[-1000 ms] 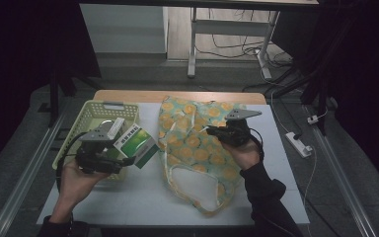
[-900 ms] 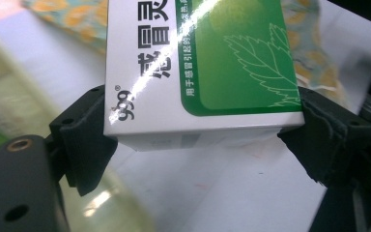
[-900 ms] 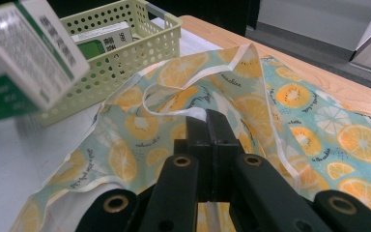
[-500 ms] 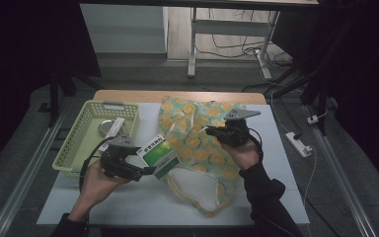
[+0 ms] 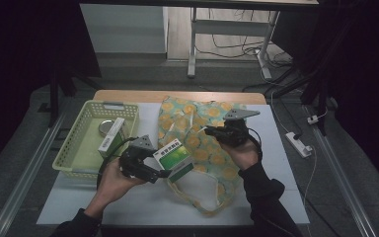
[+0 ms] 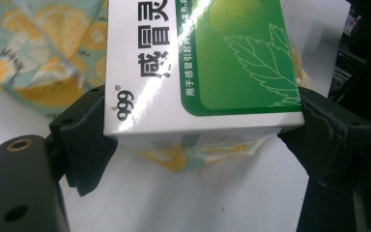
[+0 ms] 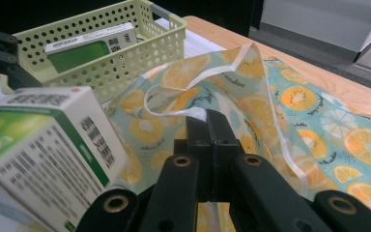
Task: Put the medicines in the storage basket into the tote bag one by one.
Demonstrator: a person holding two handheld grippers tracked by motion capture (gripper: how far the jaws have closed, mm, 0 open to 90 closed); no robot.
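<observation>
The green and white cardboard medicine box (image 5: 175,159) is in my left gripper (image 5: 150,168). My left jaws squeeze it from both sides, one black jaw on each short end, so the box's long side runs straight across between them. I hold it a little above the white counter (image 5: 128,202), right at the left edge of the soft cloth bag with orange and kiwi slices printed on it (image 5: 202,143).

The bag lies just to the right of the box. My right gripper (image 5: 216,132) is over the bag, and its jaws are shut tight on the bag's pale rim strip (image 7: 198,115), lifting it. I think that makes a mouth for the box to slide into, but I cannot see the hole well from here.

So the box has to go to the right, toward my right gripper, and my left hand (image 5: 111,180) is the one that carries it.

Behind my left hand sits the light green plastic basket with holes (image 5: 74,148). Another green and white box (image 5: 111,134) lies in it.
</observation>
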